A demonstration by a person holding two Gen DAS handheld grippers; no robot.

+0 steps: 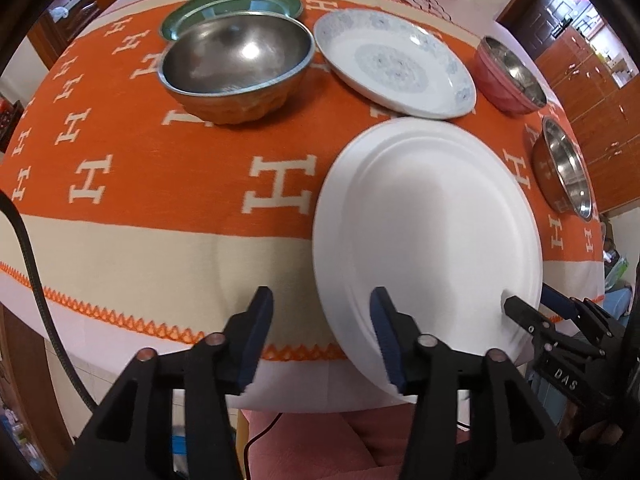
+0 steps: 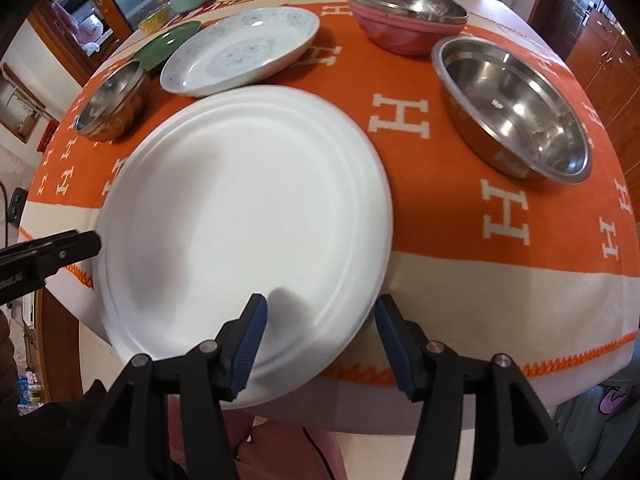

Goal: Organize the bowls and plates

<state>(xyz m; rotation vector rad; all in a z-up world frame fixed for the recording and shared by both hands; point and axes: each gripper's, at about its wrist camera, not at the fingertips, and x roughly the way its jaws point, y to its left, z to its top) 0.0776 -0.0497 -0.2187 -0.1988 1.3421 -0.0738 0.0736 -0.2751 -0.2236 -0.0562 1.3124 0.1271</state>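
The plain white plate [image 2: 240, 220] lies on the orange-and-cream tablecloth [image 1: 160, 184], its near rim jutting past the table edge. The right gripper [image 2: 318, 340] straddles that near rim with jaws parted: its left finger [image 2: 250, 340] hangs over the plate's inner face, its right finger just outside the rim, neither pad pressing. The left gripper [image 1: 320, 336] stands open at the plate's left edge, one finger [image 1: 386, 336] over the rim, the other over bare cloth; nothing is pinched. Beyond the fingertips sits the blue-patterned plate [image 2: 244, 50], just behind the white one. To the left of it is a steel bowl [image 1: 236, 72] with a green plate [image 1: 224, 4] behind. Right of the right gripper's fingers rests a wide steel bowl [image 2: 516, 108], and behind it a pink bowl [image 2: 404, 16]
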